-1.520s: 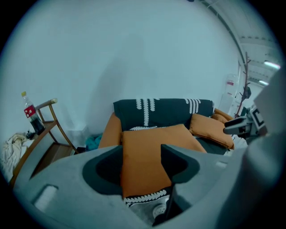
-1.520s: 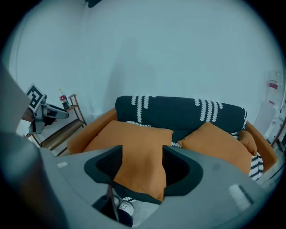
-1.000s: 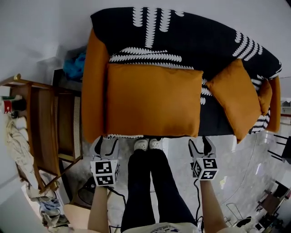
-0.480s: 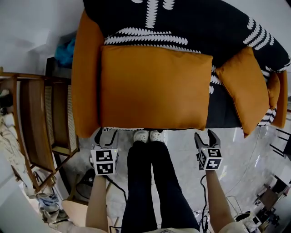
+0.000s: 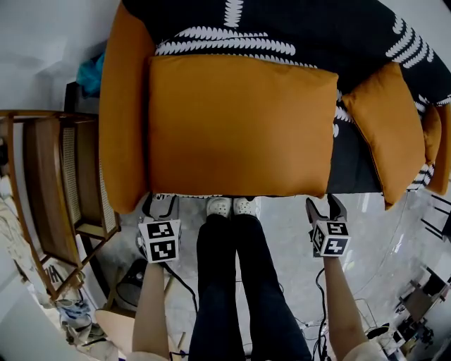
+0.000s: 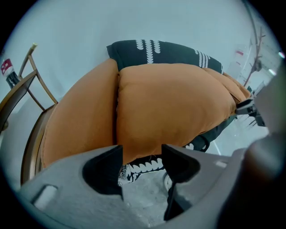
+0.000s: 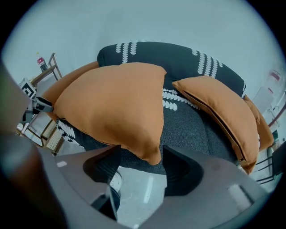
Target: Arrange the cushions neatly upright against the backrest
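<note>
sofa backrest (image 5: 317,21): cut off by top edge | seat: mostly hidden beneath large cushion (image 5: 239,127) | far-right orange cushion (image 5: 442,162): cut by right edge | floor clutter (image 5: 416,310): too small to tell

The head view looks steeply down past the person's legs (image 5: 239,282) at six o'clock onto the sofa (image 5: 282,21) at twelve. Each gripper view sits low and close at a front corner of the large orange cushion (image 5: 239,127), facing the backrest (image 6: 161,49). All three views share that cushion.
</note>
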`<state>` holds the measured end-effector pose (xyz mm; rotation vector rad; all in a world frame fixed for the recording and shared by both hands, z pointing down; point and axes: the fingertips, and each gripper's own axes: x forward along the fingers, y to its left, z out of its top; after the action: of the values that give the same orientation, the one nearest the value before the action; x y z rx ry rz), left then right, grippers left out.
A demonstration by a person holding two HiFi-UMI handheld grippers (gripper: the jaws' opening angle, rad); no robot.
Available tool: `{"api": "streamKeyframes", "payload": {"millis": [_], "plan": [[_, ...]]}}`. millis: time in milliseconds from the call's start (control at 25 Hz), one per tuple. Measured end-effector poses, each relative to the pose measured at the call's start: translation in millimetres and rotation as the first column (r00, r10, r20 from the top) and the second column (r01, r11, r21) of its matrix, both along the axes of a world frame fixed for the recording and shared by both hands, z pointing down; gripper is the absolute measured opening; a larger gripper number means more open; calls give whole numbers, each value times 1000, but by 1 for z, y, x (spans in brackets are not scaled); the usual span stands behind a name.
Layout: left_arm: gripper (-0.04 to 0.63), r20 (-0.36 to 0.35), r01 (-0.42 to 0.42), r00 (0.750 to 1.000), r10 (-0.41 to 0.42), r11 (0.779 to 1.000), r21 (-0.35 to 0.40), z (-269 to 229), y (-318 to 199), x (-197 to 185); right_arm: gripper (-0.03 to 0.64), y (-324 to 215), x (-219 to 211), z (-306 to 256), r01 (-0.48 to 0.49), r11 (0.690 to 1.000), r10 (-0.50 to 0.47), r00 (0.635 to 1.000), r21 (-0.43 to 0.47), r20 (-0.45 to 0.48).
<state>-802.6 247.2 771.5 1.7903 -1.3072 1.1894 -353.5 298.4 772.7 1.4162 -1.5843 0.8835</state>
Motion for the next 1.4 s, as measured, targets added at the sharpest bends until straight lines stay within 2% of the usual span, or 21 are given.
{"api": "streamKeyframes", "payload": {"millis": [280,440,560,880,1080,1400], "plan": [[291,12,-22,1000,23,1000,-14,24,-1,-4,308,0,3,16,8,1000,-8,1000,-18,-10],[291,9,7,1000,-7,1000,-14,31,-2,-5,298,0,3,24,12,1000,-13,1000,-28,-16],[290,-9,3,1000,-3,1000,-22,37,-3,-1,264,0,6,28,0,1000,0,1000,-22,-26],[239,-48,-26,999,24,999,-34,39,-5,1,108,-2,2,23,-12,1000,12,1000,-1,-19],[181,-23,-56,998,55,998,-39,35,-6,6,77,-5,1,19,-22,1000,23,1000,13,-15],[126,-6,-56,998,56,998,-42,17,-10,5,63,-10,-1,-3,-45,999,45,999,26,22]]}}
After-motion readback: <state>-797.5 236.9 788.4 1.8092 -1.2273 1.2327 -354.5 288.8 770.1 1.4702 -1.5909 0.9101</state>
